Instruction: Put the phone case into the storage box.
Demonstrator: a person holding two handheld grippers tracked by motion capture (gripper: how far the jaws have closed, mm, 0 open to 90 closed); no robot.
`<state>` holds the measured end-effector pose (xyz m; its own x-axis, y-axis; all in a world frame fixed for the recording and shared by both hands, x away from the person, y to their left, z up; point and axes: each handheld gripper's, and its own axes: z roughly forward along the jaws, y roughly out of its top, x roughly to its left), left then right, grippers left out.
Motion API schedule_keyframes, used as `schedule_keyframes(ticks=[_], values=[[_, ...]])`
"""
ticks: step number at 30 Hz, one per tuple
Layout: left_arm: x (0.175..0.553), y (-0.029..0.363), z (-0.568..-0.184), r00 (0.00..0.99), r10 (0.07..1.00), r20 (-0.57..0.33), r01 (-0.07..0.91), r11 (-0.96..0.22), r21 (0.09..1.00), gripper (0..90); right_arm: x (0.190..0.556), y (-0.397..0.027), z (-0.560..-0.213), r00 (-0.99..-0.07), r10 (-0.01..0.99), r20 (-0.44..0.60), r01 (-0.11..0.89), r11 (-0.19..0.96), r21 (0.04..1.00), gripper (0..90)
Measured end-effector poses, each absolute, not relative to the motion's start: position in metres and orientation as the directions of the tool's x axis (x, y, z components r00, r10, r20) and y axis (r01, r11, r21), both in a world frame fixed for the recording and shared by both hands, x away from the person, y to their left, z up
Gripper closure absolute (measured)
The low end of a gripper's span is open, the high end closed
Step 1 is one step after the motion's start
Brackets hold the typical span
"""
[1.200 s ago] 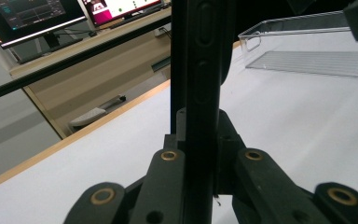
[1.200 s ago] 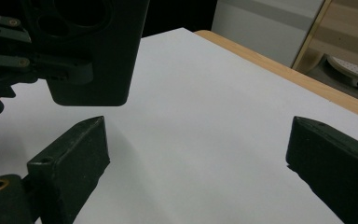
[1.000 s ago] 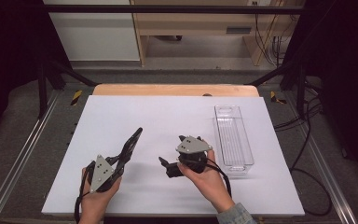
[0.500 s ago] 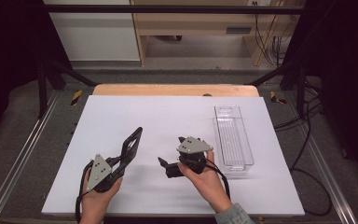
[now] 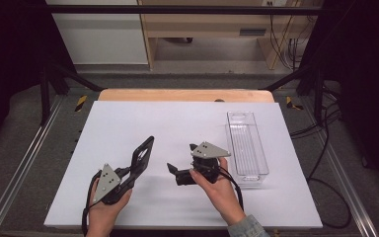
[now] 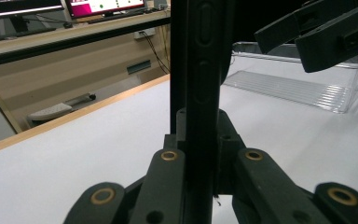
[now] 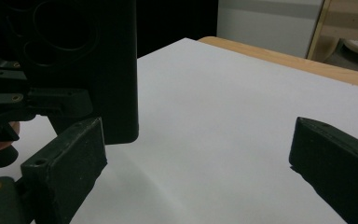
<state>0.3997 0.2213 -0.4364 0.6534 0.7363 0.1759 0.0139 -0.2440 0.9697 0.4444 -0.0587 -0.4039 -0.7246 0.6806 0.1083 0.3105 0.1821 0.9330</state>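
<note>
High view: you've got 2 grippers, 1 in each hand, both low over the white table [image 5: 128, 118]. Your left gripper [image 5: 144, 150] sits at the front left, its jaws pressed together w/ nothing between them, pointing up and to the right. Your right gripper [image 5: 181, 160] sits near the middle, jaws apart, pointing left toward the other one. The 2 are near each other but not touching. There's 1 clear tray [image 5: 246, 145], long and see-through, lying just to the right of your right hand [image 5: 219, 190]; no gripper touches it.

Left gripper view: its 2 black jaws stand up as 1 dark bar, tight together. The clear tray [image 6: 298, 84] lies behind on the right, & the right gripper [image 6: 326, 32] pokes in at the top right.

Right gripper view: 2 jaws wide apart, bare white table [image 7: 223, 121] between them. The left gripper [image 7: 93, 65] stands close on the left as a dark slab.
</note>
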Motion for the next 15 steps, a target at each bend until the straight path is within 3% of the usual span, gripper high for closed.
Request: schedule_keyframes(ticks=[15], values=[[0.3986, 0.2209, -0.4361, 0.669, 0.732, 0.129, 0.041, -0.209, 0.977, 84.9, 0.4442, -0.0597, -0.4014, -0.726, 0.673, 0.138, 0.322, 0.155, 0.934, 4.4]])
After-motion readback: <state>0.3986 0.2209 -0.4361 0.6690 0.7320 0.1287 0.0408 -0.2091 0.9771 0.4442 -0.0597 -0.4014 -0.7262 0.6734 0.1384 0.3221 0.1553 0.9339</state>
